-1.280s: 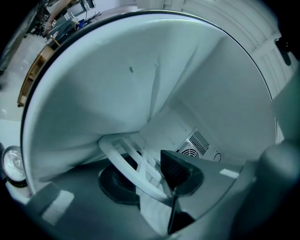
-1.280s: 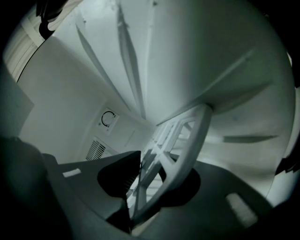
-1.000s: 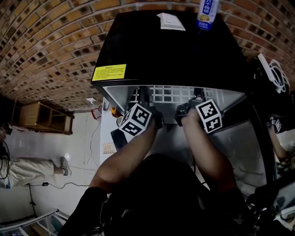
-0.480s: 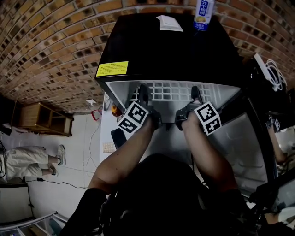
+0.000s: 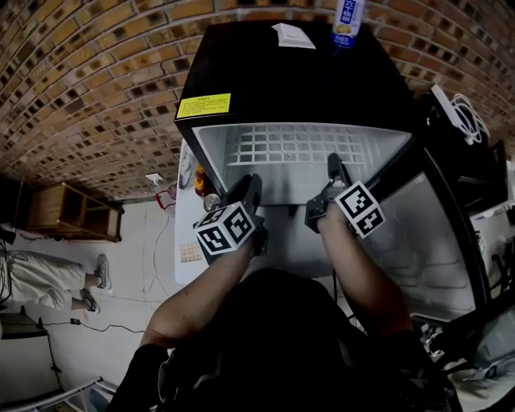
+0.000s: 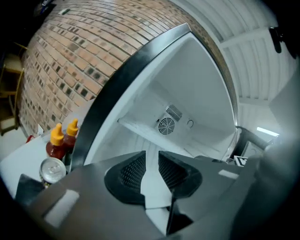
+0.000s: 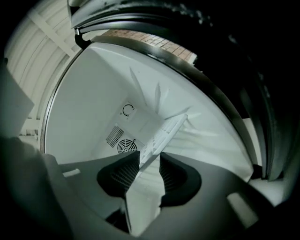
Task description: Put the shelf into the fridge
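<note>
The flat top of the black fridge [image 5: 290, 80] carries a white paper slip [image 5: 292, 35] and an upright blue-and-white bottle [image 5: 347, 20].

Yellow label [image 5: 203, 105] on fridge [image 5: 298, 80], print unreadable

Bright fridge interior [image 5: 282, 191]; dim surroundings; heavy fisheye curvature; dark vignetted corners; foreground soft.
</note>
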Demonstrator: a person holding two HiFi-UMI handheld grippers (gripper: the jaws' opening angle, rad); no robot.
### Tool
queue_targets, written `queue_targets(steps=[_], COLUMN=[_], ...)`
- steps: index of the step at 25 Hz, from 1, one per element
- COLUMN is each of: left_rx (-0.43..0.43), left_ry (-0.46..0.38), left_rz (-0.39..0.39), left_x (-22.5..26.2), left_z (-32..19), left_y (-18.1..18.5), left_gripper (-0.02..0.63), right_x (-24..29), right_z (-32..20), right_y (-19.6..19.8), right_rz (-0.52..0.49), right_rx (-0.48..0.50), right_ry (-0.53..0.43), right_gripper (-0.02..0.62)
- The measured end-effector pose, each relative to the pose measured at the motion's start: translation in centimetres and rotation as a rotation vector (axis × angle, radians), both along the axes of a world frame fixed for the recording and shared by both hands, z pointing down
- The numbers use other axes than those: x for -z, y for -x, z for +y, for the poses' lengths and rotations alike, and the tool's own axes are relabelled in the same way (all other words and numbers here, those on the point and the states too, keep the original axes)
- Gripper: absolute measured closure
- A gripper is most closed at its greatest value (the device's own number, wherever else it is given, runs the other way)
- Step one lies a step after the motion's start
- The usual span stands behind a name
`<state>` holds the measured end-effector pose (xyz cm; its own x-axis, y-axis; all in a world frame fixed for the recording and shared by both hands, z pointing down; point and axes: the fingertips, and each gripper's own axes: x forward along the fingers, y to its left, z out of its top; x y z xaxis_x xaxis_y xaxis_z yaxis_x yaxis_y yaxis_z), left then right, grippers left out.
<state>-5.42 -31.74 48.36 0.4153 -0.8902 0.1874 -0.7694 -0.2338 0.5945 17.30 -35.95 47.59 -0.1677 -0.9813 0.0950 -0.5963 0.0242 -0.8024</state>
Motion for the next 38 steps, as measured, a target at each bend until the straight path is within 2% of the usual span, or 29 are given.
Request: queue_targets(steps=[2,4,8,10,13,18,21,24,28,34,38], left_rx=[-0.012,-0.016,-0.066,-0.126,-0.204,-0.29,-0.303,-0.334,-0.369,-0.384,-0.406], left_ry=[0.009,-0.004,-0.069,-0.123,-0.199,-0.253,-0.263,-0.255,-0.294,-0.305,-0.312], left_rz=[0.03,0.062,0.039,0.008,-0.034,-0.001,-0.014,-0.001,0.003,-0.016,-0.022], left_x=[-0.4,-0.1,1.5,2.7,4.5,6.4,6.6,6.2,7.1,7.5,7.0], left_z=[1.5,2.4,4.5,6.0,8.2,11.3,12.5,14.0,15.4,17.1,18.6], left_y=[0.8,1.7,2.5,2.3,2.4,3.3,4.3,4.6,5.2,6.9,7.5], left_gripper=[0.539,0.56,0.589,0.606,0.606,0.606,0.606,0.606,0.606,0.606,0.606], right_x=[0.1,0.0,-0.4,-0.4,0.5,3.4,4.5,4.7,5.8,6.4,6.6], right_z=[0.7,1.6,3.6,4.7,6.2,8.7,10.0,11.7,13.9,16.8,18.9], right_y=[0.5,0.9,2.1,2.6,4.1,7.0,8.9,10.1,11.4,12.7,14.0], right_rz=[-0.004,-0.016,-0.061,-0.064,-0.018,0.058,0.11,0.115,0.142,0.225,0.304], right_rx=[0.007,0.007,0.012,0.007,0.025,0.083,0.125,0.144,0.154,0.159,0.206], right_ry=[-0.012,-0.01,0.01,0.014,-0.007,-0.088,-0.12,-0.118,-0.151,-0.166,-0.164], right_gripper=[0.482,0.486,0.499,0.5,0.53,0.548,0.549,0.554,0.566,0.572,0.588])
